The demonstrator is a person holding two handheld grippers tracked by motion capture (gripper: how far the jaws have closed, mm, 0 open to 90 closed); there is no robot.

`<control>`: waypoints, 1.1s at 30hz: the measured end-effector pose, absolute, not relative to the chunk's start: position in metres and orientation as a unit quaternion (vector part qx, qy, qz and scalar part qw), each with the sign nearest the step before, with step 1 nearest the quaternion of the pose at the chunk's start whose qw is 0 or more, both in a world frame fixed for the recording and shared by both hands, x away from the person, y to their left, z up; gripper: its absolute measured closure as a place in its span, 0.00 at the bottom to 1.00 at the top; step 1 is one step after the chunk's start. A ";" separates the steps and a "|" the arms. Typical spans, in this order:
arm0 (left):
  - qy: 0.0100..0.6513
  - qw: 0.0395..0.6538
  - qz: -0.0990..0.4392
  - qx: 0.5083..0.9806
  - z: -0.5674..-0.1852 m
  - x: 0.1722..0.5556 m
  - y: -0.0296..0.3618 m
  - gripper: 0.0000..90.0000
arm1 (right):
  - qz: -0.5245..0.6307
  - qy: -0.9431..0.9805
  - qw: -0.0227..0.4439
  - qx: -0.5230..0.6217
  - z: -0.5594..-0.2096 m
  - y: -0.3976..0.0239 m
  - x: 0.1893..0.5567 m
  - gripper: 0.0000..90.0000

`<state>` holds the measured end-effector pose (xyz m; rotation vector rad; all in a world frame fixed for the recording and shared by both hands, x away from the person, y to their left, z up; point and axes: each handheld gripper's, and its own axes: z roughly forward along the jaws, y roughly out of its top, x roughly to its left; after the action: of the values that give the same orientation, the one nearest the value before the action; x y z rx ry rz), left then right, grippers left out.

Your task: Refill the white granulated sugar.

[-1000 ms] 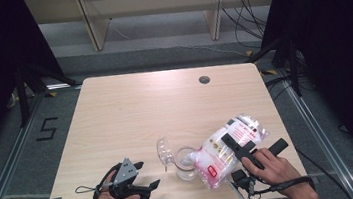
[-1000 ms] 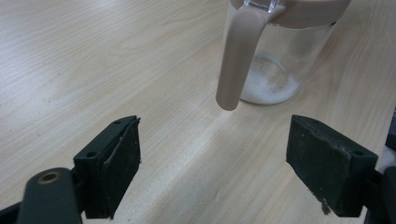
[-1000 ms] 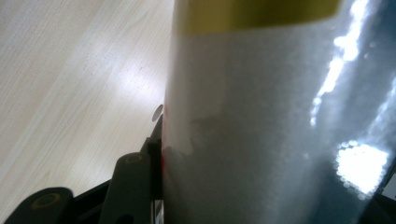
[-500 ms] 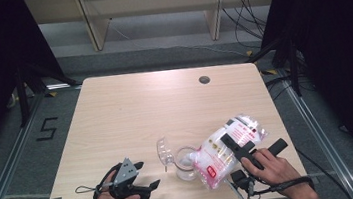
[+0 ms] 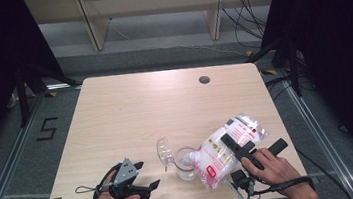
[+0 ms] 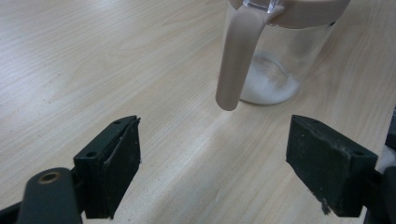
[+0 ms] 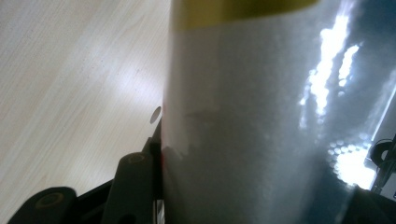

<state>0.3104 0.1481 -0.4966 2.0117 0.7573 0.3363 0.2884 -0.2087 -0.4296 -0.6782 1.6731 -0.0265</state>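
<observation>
My right gripper (image 5: 226, 143) is shut on a clear plastic bag of white grains (image 5: 242, 125) with red print. The bag lies tilted, its lower end at the mouth of a clear jar (image 5: 186, 164). The jar's clear lid (image 5: 164, 151) stands flipped open to the left. In the right gripper view the bag (image 7: 261, 116) fills the space between the jaws, and one black finger (image 7: 134, 186) presses its left side. My left gripper (image 5: 148, 174) rests open near the table's front edge, left of the jar. Its view shows the jar (image 6: 285, 56), a beige handle (image 6: 236, 60) and white grains (image 6: 270, 86) at the bottom.
The light wooden table (image 5: 130, 110) has a round cable hole (image 5: 204, 79) near its back edge. A wooden shelf frame (image 5: 90, 19) stands on the floor behind the table. Dark curtains flank both sides.
</observation>
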 end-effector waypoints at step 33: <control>0.309 0.463 0.141 0.819 -0.496 0.310 0.149 0.20 | -0.015 0.717 0.624 -0.309 -0.429 -0.206 0.287 0.65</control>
<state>0.3104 0.1485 -0.4964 2.0124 0.7585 0.3465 0.2866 -0.2065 -0.4288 -0.7101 1.6467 -0.0349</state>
